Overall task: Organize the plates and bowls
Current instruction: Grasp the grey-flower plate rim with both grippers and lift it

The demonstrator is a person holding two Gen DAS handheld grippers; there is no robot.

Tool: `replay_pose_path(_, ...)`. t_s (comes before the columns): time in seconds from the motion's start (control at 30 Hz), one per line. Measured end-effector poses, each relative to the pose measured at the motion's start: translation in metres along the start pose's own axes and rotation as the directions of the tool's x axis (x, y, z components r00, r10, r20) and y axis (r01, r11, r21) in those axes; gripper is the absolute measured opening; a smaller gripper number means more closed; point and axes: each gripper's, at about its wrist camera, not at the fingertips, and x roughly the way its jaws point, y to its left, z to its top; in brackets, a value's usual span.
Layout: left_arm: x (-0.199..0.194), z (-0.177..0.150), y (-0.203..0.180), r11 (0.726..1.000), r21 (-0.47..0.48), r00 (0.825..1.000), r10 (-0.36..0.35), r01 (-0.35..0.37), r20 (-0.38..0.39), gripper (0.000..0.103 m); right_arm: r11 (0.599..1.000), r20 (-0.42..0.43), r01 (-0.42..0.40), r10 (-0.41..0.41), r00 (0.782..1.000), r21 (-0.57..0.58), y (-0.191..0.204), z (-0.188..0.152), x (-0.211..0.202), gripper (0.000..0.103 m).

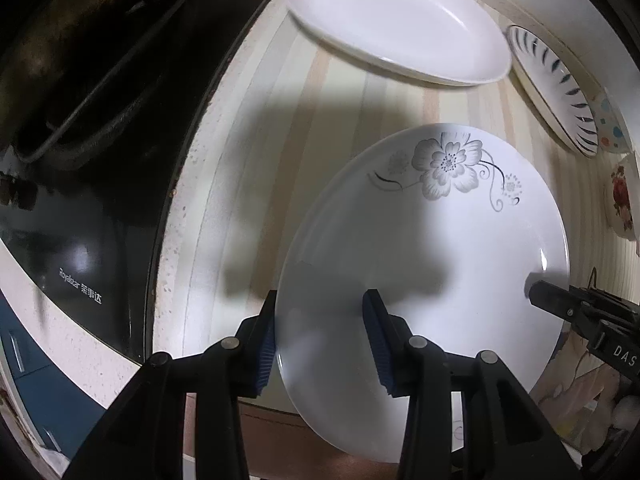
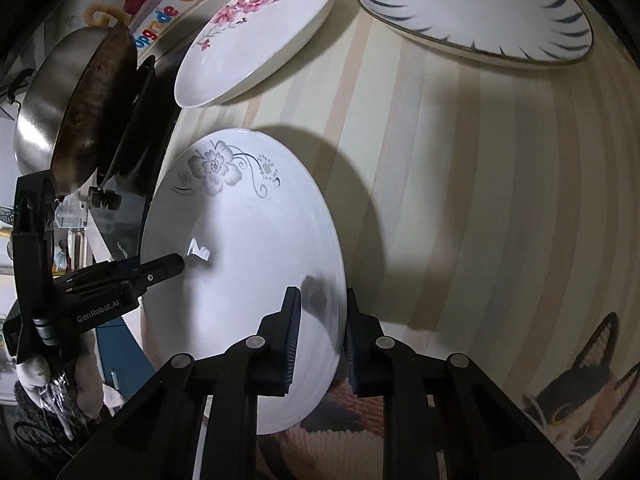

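A white plate with a grey flower (image 1: pixel 432 240) hangs tilted above the striped counter, held at opposite rims by both grippers. My left gripper (image 1: pixel 320 336) straddles its left rim with blue pads on either side. My right gripper (image 2: pixel 320 332) straddles the right rim of the same plate (image 2: pixel 248 264). Each gripper also shows in the other's view, the right one (image 1: pixel 538 294) and the left one (image 2: pixel 176 268). A pink-flowered plate (image 1: pixel 392 28) (image 2: pixel 256 36) and a blue-striped plate (image 1: pixel 556 92) (image 2: pixel 476 12) lie on the counter beyond.
A black stove top (image 1: pixel 80 240) with a dark pan (image 2: pixel 92 108) lies to the left. A dotted bowl (image 1: pixel 612 128) and a red-rose dish (image 1: pixel 622 200) sit at the far right. The striped counter (image 2: pixel 460 200) spreads between the plates.
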Motion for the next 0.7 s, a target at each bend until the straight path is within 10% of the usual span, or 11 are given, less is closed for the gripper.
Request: replay_pose_path(0.7, -0.033, -0.021, -0.114, 0.968, 0.246, 0.997, -0.066, 0.052, 0.047, 0.038, 0.987, 0.097, 0.009, -0.025, 0.995, 0.162, -0.071, -0.060, -0.095, 0.022)
